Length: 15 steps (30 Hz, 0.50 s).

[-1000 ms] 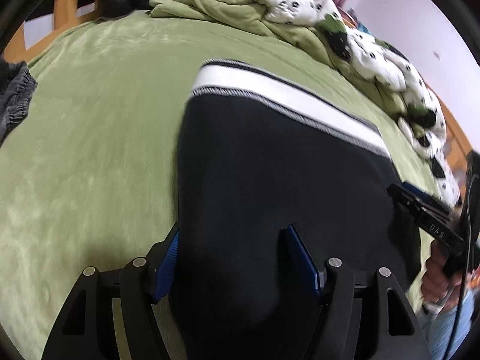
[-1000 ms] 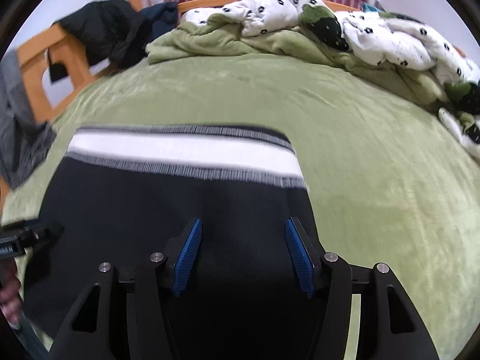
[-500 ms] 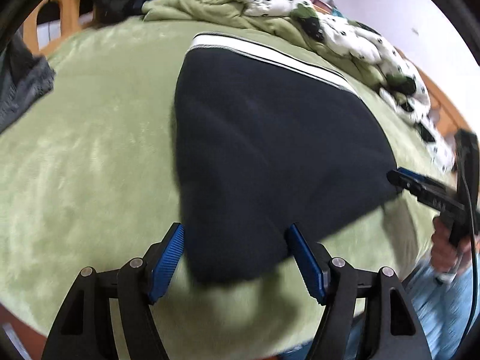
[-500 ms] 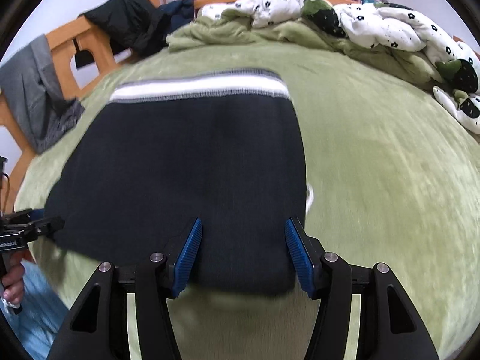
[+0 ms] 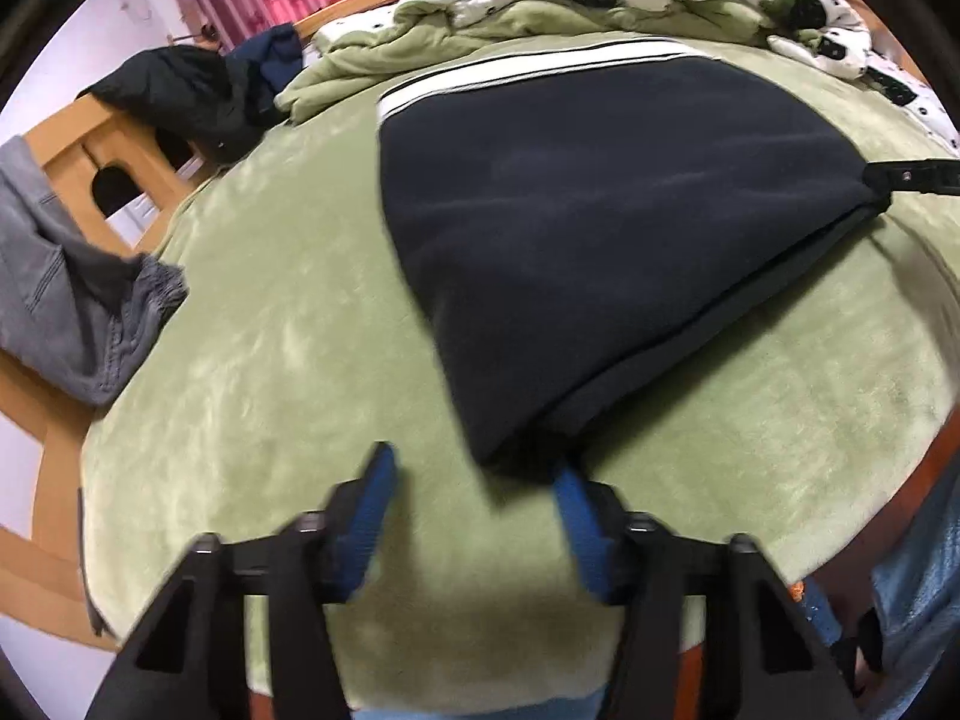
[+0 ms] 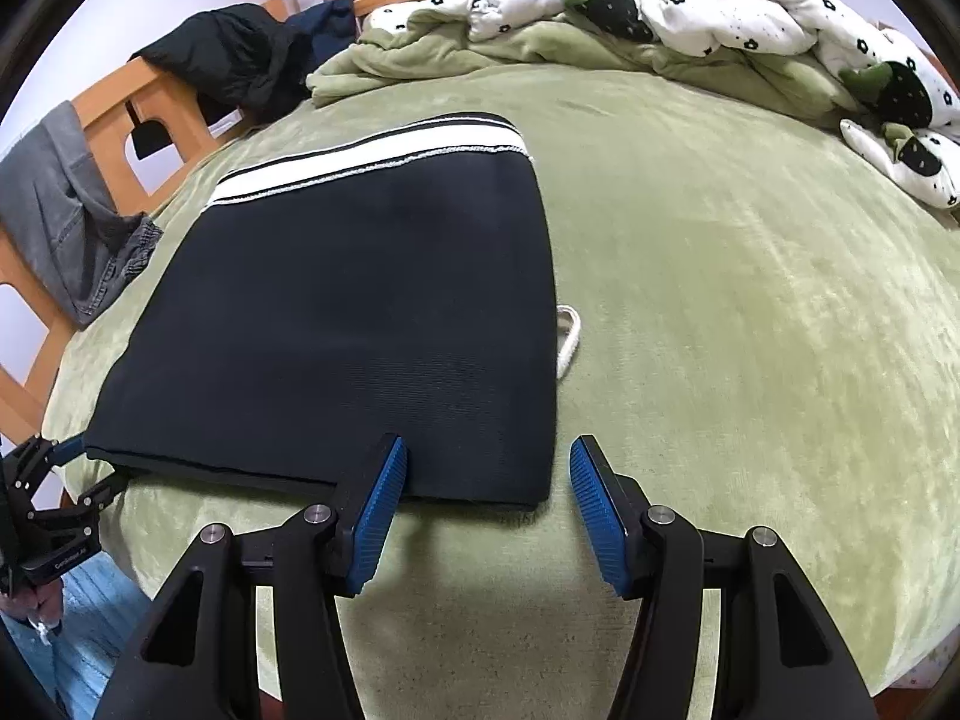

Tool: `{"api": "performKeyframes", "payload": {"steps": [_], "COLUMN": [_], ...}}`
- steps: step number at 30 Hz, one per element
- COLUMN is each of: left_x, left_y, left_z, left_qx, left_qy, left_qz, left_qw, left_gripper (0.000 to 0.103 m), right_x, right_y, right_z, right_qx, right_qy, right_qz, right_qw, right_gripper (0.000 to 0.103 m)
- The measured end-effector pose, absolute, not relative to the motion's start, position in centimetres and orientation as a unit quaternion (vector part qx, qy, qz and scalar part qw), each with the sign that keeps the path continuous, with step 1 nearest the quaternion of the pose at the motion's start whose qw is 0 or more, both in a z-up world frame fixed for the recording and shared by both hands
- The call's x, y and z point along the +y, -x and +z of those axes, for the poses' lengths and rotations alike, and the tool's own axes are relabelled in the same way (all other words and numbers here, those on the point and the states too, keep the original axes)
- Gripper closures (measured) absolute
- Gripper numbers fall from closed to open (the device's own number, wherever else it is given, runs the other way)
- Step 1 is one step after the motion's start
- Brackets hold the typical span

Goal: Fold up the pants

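Observation:
The dark navy pants point(image 6: 360, 312) lie folded flat on the green bed cover point(image 6: 750, 330), with the white waistband point(image 6: 372, 162) at the far end. My right gripper point(image 6: 489, 480) is open, and the near right corner of the fold lies between its blue pads. In the left wrist view, my left gripper point(image 5: 474, 480) sits at the near left corner of the pants point(image 5: 600, 228). Its jaws are closing, one pad touches the corner and the other stands apart. Each gripper shows in the other's view: the left gripper point(image 6: 66, 468) and the right gripper point(image 5: 906, 177).
A white drawstring point(image 6: 567, 336) pokes out at the pants' right side. Grey jeans point(image 5: 72, 312) and a black jacket point(image 5: 192, 96) hang on the wooden bed frame point(image 6: 150, 114) at left. A crumpled flowered quilt point(image 6: 720, 18) lies at the far end. The bed's near edge is right below the grippers.
Both grippers have drawn back over the pants to the near fold edge. The left view has swung and rolled, so the pants now sit right of centre.

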State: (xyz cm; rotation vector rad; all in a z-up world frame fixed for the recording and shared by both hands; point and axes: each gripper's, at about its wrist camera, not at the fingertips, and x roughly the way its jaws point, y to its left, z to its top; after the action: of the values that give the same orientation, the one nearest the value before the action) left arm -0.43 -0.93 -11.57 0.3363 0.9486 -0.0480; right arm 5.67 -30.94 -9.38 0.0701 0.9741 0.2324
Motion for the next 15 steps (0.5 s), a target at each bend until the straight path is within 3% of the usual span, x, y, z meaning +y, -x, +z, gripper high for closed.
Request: {"api": "performKeyframes", "payload": {"steps": [2,3,6,14,15], "left_x": [-0.7,0.0,3.0,4.8,5.2], "left_y": [0.4,0.1,-0.2,2.2,2.7], "left_z": [-10.9,-10.5,-11.3,-11.2,-10.6], "left_qx": [0.442,0.429,0.426,0.460,0.455], "left_qy": [-0.122,-0.085,0.033,0.052,0.061], "left_qz": [-0.033,-0.022,-0.012,-0.054,-0.053], "left_qw": [0.888,0.899,0.904,0.885,0.887], "left_gripper": [0.088,0.090,0.091,0.087,0.078], "right_x": [-30.9,-31.0,-31.0,-30.4,-30.6], "right_y": [-5.6,-5.7,-5.7,-5.9,-5.7], "right_z": [-9.4,-9.4,-9.7,-9.9,-9.1], "right_qx": [0.468,0.468,0.470,0.475,0.459], "right_qy": [-0.033,-0.035,-0.044,-0.035,-0.041], "right_qz": [0.107,0.105,0.105,0.114,0.118], "right_qw": [0.877,0.877,0.875,0.872,0.880], "right_gripper": [0.046,0.046,0.046,0.046,0.046]}}
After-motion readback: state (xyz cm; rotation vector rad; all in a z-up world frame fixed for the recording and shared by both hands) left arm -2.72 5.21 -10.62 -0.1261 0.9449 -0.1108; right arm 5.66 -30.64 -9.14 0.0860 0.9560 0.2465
